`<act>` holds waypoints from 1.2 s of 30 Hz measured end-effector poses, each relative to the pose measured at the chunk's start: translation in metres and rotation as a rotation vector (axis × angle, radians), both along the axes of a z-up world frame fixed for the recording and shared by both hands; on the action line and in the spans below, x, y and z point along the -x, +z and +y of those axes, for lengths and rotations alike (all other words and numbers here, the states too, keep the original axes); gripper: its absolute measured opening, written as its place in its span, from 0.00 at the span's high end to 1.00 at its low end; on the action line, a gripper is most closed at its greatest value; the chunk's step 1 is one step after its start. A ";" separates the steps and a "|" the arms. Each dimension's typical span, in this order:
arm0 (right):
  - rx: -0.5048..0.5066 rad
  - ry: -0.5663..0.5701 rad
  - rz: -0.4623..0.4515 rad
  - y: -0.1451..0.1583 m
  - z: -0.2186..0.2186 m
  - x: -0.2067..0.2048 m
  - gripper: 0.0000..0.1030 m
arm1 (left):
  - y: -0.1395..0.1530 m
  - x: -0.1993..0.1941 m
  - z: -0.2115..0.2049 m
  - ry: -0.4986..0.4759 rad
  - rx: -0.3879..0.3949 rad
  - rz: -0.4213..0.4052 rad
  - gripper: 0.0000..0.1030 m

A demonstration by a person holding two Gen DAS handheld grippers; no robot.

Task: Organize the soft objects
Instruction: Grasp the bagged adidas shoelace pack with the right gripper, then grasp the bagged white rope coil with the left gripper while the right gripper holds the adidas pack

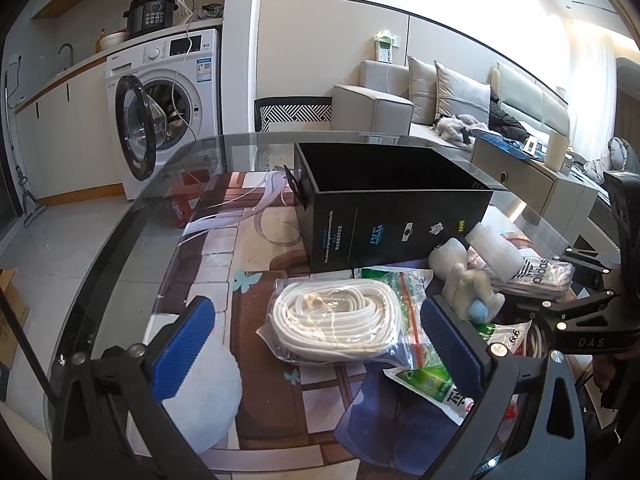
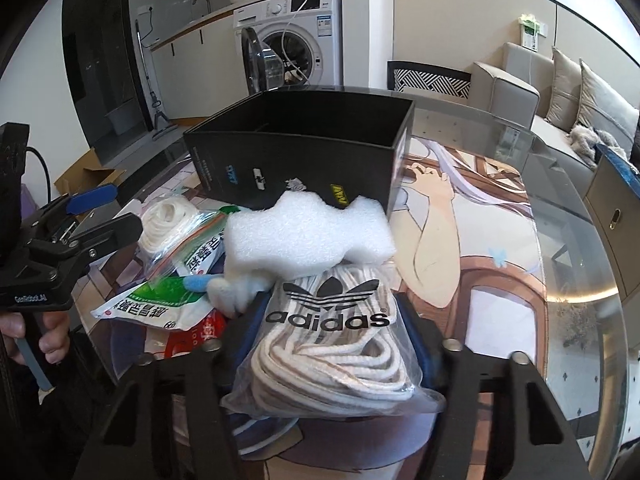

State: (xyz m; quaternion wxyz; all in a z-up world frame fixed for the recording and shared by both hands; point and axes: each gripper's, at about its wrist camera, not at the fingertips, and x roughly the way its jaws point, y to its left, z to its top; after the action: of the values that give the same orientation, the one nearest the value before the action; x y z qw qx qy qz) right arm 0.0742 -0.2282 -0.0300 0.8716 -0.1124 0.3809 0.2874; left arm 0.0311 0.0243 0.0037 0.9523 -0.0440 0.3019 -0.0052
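The right tool [image 2: 334,344] points toward the black box [image 2: 304,152], clamped on the adidas lace bag [image 2: 332,344] just above the tabletop [image 2: 560,240]. The left tool [image 1: 316,344] hovers level, spread wide, straddling the bagged white cord [image 1: 336,320].

We are in a home, an open-plan flat. A front-loading washing machine [image 1: 168,108] sits under a kitchen counter [image 1: 60,76] with a tap [image 1: 66,52] and a pressure cooker [image 1: 152,14]. Beyond the glass-topped table [image 1: 120,240] stands a beige sofa [image 1: 384,100] with 2 cushions [image 1: 460,92].
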 end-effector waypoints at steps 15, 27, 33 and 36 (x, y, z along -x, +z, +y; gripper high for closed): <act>-0.054 -0.002 -0.059 0.011 -0.015 0.026 0.54 | 0.000 0.001 0.002 0.004 0.014 0.013 0.00; -0.184 -0.057 -0.168 0.038 -0.044 0.057 0.54 | -0.003 -0.001 0.003 0.003 0.017 0.028 0.00; -0.222 -0.074 -0.200 0.045 -0.052 0.063 0.54 | -0.007 -0.007 0.001 -0.008 0.017 0.058 0.00; -0.227 -0.073 -0.205 0.046 -0.052 0.063 0.54 | -0.010 -0.013 0.000 -0.027 0.030 0.081 0.00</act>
State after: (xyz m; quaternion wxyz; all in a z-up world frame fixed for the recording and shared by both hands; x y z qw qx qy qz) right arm 0.0109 -0.2799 0.0161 0.9230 -0.0279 0.2587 0.2836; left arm 0.0440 0.0247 -0.0058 0.9384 -0.0542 0.3408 -0.0205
